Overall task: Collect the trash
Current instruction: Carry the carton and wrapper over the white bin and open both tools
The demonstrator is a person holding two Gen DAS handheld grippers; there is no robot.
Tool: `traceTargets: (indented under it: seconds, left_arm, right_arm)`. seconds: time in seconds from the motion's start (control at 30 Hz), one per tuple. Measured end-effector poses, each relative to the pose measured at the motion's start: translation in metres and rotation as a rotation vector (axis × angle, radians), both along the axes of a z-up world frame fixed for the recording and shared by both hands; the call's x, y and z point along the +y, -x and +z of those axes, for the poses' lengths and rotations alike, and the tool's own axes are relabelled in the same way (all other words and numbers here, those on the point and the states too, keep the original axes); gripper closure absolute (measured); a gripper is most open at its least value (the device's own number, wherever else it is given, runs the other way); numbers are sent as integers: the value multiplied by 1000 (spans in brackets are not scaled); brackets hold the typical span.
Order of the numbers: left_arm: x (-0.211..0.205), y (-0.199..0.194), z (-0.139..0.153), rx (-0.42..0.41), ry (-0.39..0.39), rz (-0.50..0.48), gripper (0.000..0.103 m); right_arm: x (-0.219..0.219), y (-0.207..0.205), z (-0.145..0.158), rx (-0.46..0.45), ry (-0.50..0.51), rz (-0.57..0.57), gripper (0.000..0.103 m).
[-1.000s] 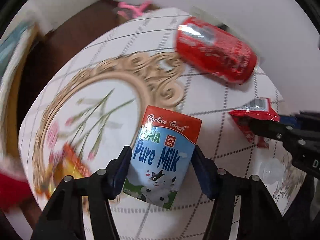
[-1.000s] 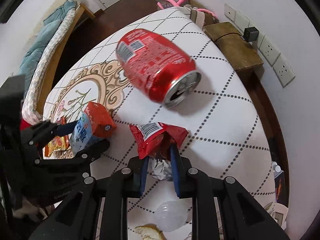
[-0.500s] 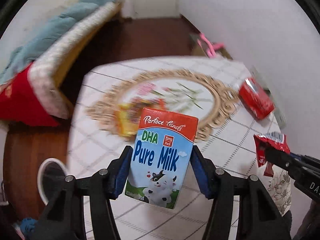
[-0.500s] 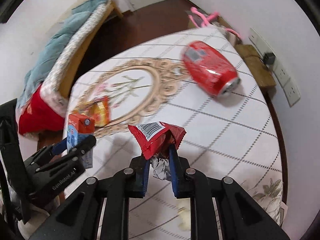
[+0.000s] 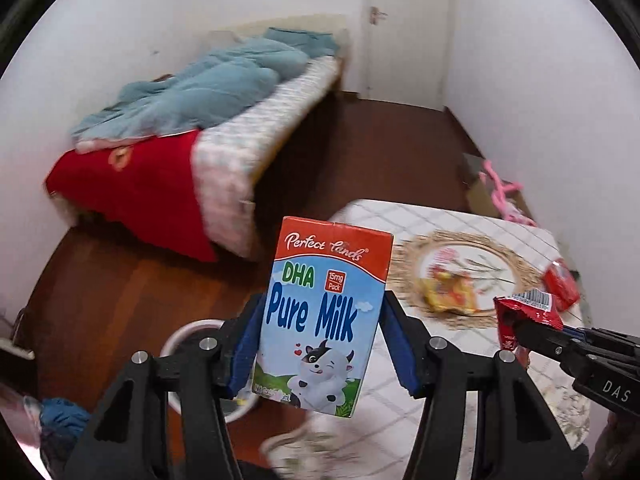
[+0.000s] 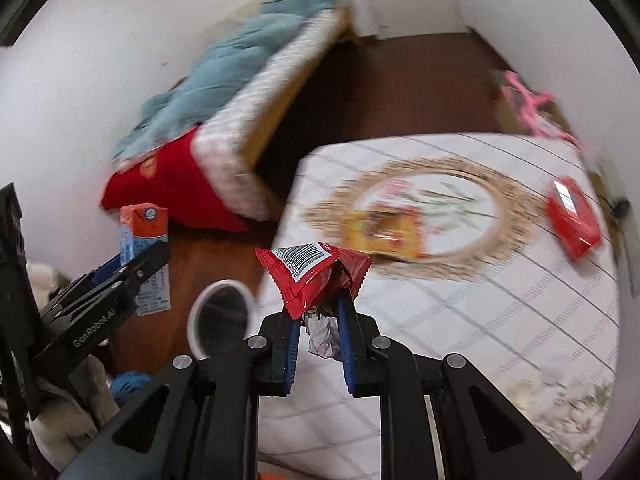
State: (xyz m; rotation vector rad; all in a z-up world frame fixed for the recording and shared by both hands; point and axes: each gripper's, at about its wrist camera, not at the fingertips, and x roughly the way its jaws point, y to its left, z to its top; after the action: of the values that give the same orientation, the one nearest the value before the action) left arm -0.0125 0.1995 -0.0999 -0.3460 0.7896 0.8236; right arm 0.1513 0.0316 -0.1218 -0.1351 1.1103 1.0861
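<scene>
Two hand-held grippers above the edge of a table [image 6: 460, 312] covered with a white gridded cloth bearing an oval gold-scrolled motif. On the cloth lie a yellow-and-red wrapper [image 6: 384, 232] inside the oval and a red can [image 6: 574, 218] on its side near the far right edge; both are blurred. Beyond the table stand a bed [image 5: 256, 136] with a blue quilt [image 5: 208, 84] and a red cover [image 5: 136, 184], on a dark wooden floor. A white-rimmed round bin [image 6: 222, 316] sits on the floor beside the table; its interior is dark and its contents cannot be made out. The left gripper [image 5: 320, 344] clamps an upright milk carton [image 5: 324, 312] between its blue pads, held in the air over the floor near the bin. The right gripper [image 6: 318, 324] is closed on a crumpled red snack wrapper [image 6: 314, 274], silver lining showing between the pads, over the table's near edge.
</scene>
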Motion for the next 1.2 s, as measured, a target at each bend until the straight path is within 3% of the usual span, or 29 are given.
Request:
traceTargets:
  seconds: [0.23, 0.47, 0.73, 0.8, 0.97, 1.17, 1.2]
  left_arm:
    - [61, 83, -14, 30, 17, 173, 49]
    - [114, 132, -64, 63, 117, 275, 49]
    - [185, 161, -159, 132, 402, 302, 49]
    - [204, 164, -191, 152, 514, 289, 49]
    - [234, 173, -251, 207, 689, 293, 49]
    - [252, 180, -278, 194, 781, 327, 47]
    - [254, 182, -280, 194, 790, 336, 35]
  right_arm:
    - [96, 80, 1, 12, -7, 184, 84]
    - [188, 152, -49, 40, 94, 316, 84]
    - [268, 193, -145, 109, 291, 392, 85]
    - [285, 195, -169, 119, 341, 405, 85]
    - [324, 199, -230, 182, 468, 424, 84]
    - [353, 202, -281, 255, 577, 441, 84]
    - [356, 203, -285, 261, 584, 442, 84]
